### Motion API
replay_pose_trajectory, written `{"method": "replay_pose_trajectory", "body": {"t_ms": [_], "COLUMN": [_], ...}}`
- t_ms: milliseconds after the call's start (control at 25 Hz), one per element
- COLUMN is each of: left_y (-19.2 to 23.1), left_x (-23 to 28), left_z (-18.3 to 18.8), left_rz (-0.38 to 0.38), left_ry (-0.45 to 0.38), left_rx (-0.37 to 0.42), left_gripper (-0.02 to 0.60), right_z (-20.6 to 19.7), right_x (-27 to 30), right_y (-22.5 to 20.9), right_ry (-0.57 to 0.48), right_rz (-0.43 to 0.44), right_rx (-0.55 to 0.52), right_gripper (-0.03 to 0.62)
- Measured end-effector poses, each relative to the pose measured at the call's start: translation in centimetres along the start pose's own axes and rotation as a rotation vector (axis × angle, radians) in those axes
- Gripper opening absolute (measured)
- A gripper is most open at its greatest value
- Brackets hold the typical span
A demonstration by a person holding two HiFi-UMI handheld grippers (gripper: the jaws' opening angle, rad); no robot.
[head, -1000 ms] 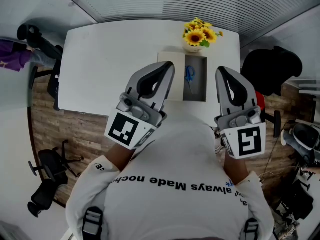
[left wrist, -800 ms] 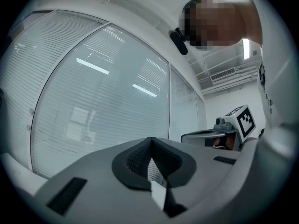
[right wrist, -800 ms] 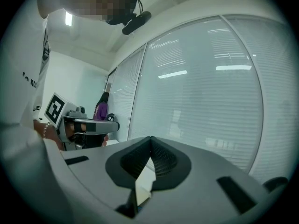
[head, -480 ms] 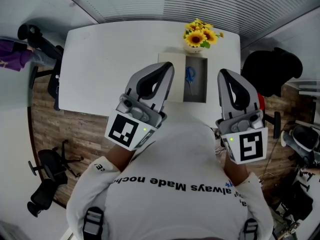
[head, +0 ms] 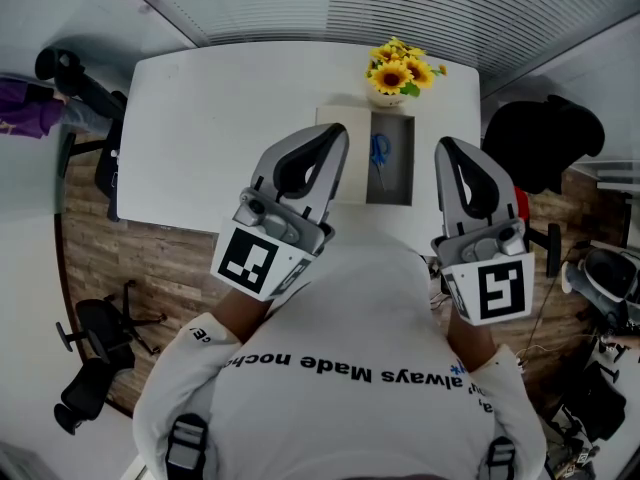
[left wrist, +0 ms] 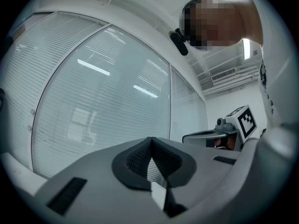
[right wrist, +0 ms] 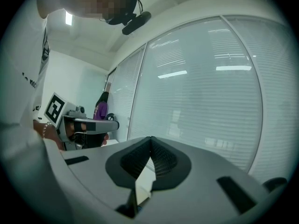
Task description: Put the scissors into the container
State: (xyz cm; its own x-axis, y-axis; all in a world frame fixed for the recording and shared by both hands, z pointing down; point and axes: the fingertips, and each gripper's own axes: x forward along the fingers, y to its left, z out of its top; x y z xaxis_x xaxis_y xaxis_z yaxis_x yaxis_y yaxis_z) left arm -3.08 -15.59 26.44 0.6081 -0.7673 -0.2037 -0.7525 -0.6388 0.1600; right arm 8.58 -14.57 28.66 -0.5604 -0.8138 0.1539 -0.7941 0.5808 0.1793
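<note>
Both grippers are raised in front of the person's chest, above the near edge of the white table (head: 220, 128), and neither touches anything on it. The left gripper (head: 335, 133) has its jaws pressed together with nothing between them; its own view shows the two dark pads meeting in a point against a wall of window blinds (left wrist: 103, 101). The right gripper (head: 446, 144) is likewise closed and empty, with its pads meeting tip to tip in its own view.

The scissors (head: 380, 154), blue-handled, already lie inside the dark rectangular container (head: 404, 173), with the handles towards 12 o'clock and the blades towards 6 o'clock. The container sits on the 3 o'clock half of the tabletop. From the container, the left gripper's tips are at about 9 o'clock and the right gripper's at about 3 o'clock, both higher than the table and clear of it.

A pale flat panel (head: 356, 183) lies right against the container on its 9 o'clock side, partly covered from view by the left gripper. A vase of sunflowers (head: 400, 68) stands just beyond the container at 12 o'clock. Off the table, a black office chair (head: 90, 368) stands on the wood floor at 8 o'clock, and another dark chair (head: 545, 138) is at 3 o'clock.
</note>
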Motion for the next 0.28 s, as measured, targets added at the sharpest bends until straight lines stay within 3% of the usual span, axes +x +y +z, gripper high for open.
{"method": "replay_pose_trajectory", "body": {"t_ms": [280], "left_y": [-0.01], "left_x": [-0.31], "left_z": [0.17], "left_rz": [0.006], "left_ry": [-0.007], "left_rx": [0.000], "left_gripper": [0.020], "right_z": [0.05], "right_x": [-0.14], "right_y": [0.20], "right_ry": [-0.001], "right_rz": [-0.001], "right_rx": [-0.001], "right_gripper": [0.006]}}
